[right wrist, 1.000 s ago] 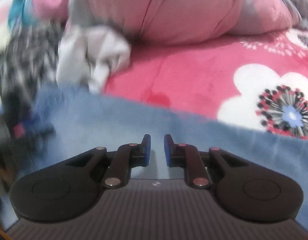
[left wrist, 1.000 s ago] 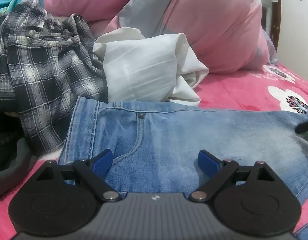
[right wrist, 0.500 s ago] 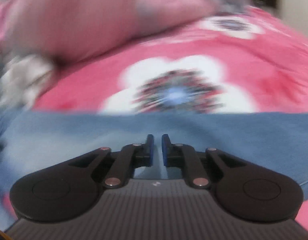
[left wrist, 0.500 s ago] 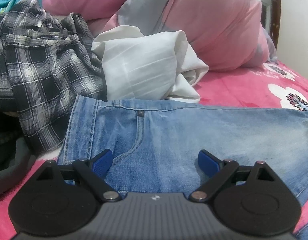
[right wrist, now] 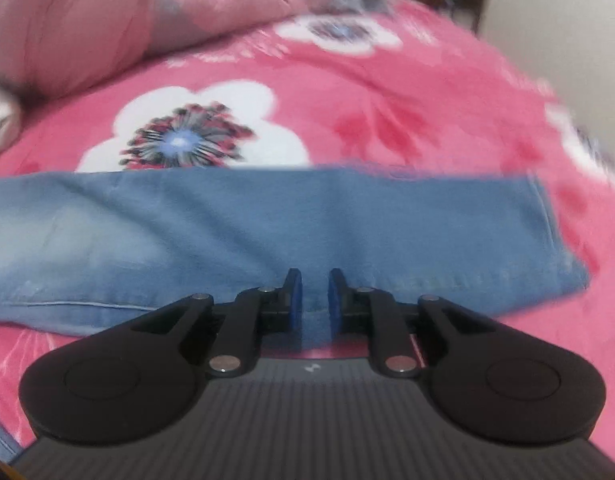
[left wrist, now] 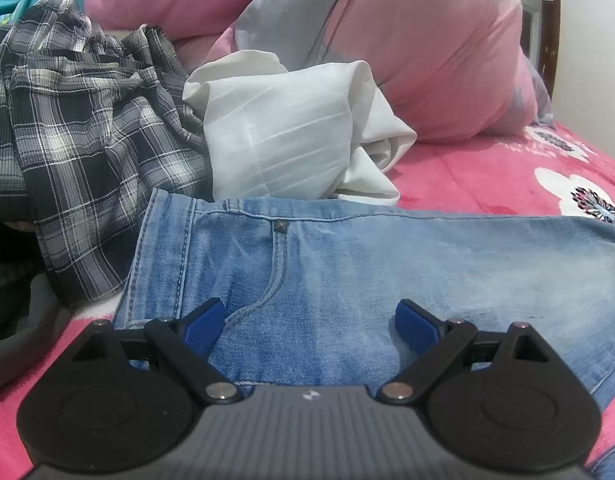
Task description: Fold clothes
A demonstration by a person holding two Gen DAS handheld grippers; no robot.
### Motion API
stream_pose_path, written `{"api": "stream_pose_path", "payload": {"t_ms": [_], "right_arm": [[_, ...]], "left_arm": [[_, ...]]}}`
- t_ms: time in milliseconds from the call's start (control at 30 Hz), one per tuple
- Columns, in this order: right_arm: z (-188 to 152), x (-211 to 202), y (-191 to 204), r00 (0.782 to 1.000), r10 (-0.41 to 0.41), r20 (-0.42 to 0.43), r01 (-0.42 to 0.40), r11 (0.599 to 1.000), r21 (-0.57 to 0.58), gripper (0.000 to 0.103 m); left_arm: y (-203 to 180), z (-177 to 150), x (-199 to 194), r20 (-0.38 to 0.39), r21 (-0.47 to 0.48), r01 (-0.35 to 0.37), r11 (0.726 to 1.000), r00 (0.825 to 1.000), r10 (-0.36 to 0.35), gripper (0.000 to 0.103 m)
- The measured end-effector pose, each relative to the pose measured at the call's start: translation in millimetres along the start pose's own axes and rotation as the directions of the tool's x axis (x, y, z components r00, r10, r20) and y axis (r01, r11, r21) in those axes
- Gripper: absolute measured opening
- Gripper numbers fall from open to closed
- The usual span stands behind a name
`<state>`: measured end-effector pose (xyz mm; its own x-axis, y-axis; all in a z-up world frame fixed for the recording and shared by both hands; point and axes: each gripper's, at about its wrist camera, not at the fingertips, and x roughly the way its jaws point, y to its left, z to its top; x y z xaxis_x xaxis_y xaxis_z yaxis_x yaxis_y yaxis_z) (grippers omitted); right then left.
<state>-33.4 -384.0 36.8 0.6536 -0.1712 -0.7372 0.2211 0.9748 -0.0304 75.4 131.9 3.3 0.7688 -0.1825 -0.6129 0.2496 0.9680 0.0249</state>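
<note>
Light-blue denim jeans (left wrist: 347,280) flat on pink floral bed (right wrist: 387,92), unfolded; left gripper (left wrist: 311,320) fingers wide, right gripper (right wrist: 314,292) fingers narrow, just opening slightly, empty; checked shirt (left wrist: 79,152), white garment (left wrist: 287,140) unfolded.

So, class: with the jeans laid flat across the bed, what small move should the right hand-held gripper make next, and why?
Probably lower the right hand-held gripper onto the hem of the jeans and pinch it. Its jaws, just opening slightly, hold nothing, and the leg end lies flat just ahead, ready to fold toward the waistband.
</note>
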Motion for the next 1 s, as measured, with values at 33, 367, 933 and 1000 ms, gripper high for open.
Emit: {"api": "stream_pose_path", "payload": {"t_ms": [33, 367, 933, 1000], "right_arm": [[3.9, 1.9, 8.6, 1.000, 0.014, 0.015, -0.014, 1.000, -0.014, 0.016], [55.6, 79.8, -13.3, 1.000, -0.007, -0.021, 0.011, 0.982, 0.187, 0.016], [81.4, 93.5, 37.5, 0.993, 0.107, -0.042, -0.093, 0.966, 0.240, 0.019], [88.2, 92.4, 27.3, 0.996, 0.071, -0.054, -0.052, 0.951, 0.303, 0.020]], "left_arm": [[0.0, -0.1, 0.0, 0.000, 0.000, 0.000, 1.000, 1.000, 0.000, 0.093], [0.1, -0.9, 1.8, -0.005, 0.003, 0.000, 1.000, 1.000, 0.000, 0.094], [-2.4, -1.0, 0.1, -0.002, 0.019, -0.011, 1.000, 1.000, 0.011, 0.094], [-2.2, -0.7, 0.0, -0.003, 0.016, -0.009, 1.000, 1.000, 0.009, 0.094]]}}
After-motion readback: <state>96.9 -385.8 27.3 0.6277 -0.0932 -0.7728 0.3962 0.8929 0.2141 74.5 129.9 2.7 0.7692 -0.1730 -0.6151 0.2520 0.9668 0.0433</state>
